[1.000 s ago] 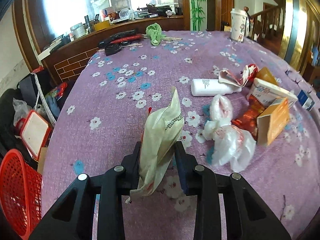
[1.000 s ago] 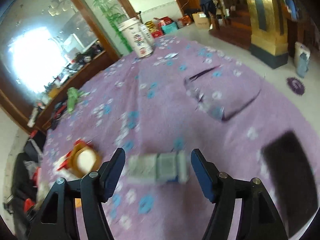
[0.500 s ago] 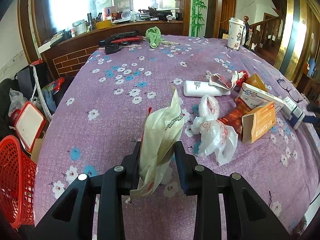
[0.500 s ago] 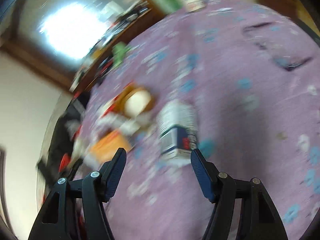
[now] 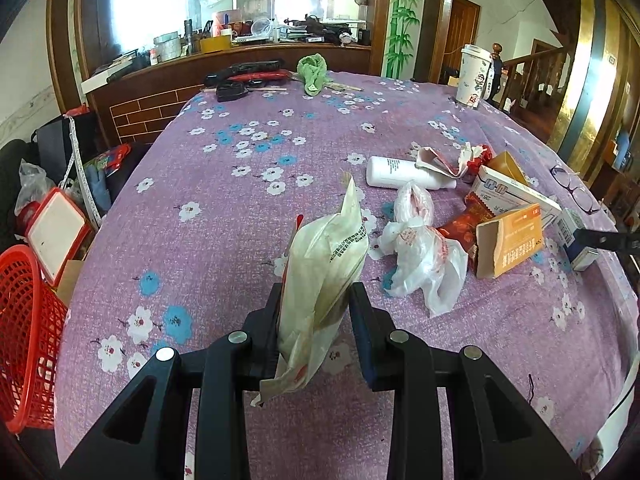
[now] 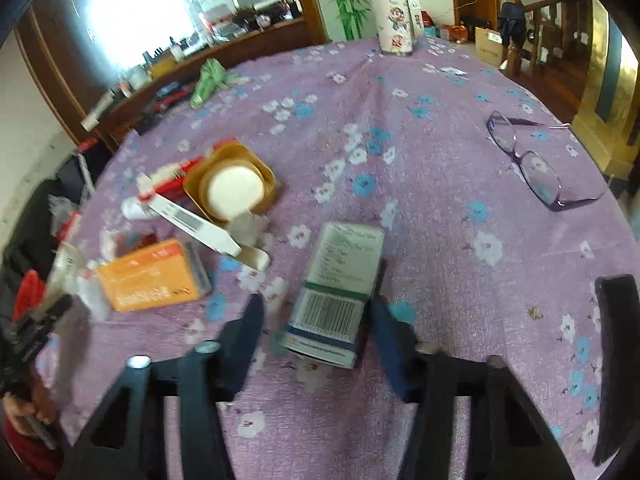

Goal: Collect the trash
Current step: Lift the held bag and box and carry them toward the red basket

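My left gripper [image 5: 316, 312] is shut on a cream plastic wrapper [image 5: 326, 264] and holds it upright above the purple flowered tablecloth [image 5: 224, 200]. My right gripper [image 6: 316, 320] is open, its jaws on either side of a small white and blue carton [image 6: 338, 284] that lies on the cloth; the carton also shows in the left wrist view [image 5: 574, 236]. More trash lies in a pile: an orange box [image 5: 512, 244], a white plastic bag [image 5: 424, 256], a red wrapper [image 5: 464, 224], a white bottle [image 5: 404, 172] and a long white box [image 5: 516, 196].
A red mesh basket [image 5: 24, 340] stands beside the table at the left. Purple glasses [image 6: 532, 160] lie at the right. A tall paper cup [image 5: 474, 74], a green cloth [image 5: 312, 72] and dark tools [image 5: 244, 76] sit at the far end.
My right gripper swung round over the table and now has the white and blue carton between its jaws. My left gripper drew back a little, still holding the wrapper.
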Action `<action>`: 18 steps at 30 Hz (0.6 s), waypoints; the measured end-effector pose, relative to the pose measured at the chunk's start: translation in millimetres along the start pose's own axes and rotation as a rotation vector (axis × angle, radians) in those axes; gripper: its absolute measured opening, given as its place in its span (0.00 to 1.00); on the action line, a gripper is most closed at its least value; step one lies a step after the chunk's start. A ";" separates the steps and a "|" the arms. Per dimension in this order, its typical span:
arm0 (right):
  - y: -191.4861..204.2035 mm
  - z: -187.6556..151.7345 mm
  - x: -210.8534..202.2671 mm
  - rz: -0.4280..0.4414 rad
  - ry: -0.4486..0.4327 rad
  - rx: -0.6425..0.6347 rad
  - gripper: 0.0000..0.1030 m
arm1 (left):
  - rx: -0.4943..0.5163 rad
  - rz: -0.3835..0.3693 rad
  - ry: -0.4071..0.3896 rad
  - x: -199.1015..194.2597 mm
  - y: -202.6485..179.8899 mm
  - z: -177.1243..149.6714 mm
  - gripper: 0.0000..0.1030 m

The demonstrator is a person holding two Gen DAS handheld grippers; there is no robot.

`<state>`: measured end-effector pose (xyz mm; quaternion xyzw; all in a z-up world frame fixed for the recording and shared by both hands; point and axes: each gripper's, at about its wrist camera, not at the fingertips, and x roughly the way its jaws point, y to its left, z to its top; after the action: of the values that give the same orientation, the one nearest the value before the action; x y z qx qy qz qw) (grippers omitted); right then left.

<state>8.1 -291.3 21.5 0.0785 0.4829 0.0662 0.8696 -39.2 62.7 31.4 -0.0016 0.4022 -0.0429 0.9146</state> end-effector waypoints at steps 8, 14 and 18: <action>1.3 -12.3 -6.0 -0.054 -0.032 0.002 0.40 | -0.007 -0.022 -0.019 -7.2 -4.4 -6.3 0.30; 18.7 -23.4 -37.0 -0.004 -0.121 -0.011 0.36 | -0.025 -0.034 -0.033 -16.3 -1.9 -10.8 0.30; 47.4 -34.3 -58.9 0.036 -0.179 -0.071 0.36 | -0.036 -0.040 -0.046 -23.8 -0.1 -12.7 0.30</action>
<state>-53.8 -253.6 62.0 0.0616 0.3993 0.0916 0.9102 -64.6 64.9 40.3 -0.0269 0.3815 -0.0540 0.9224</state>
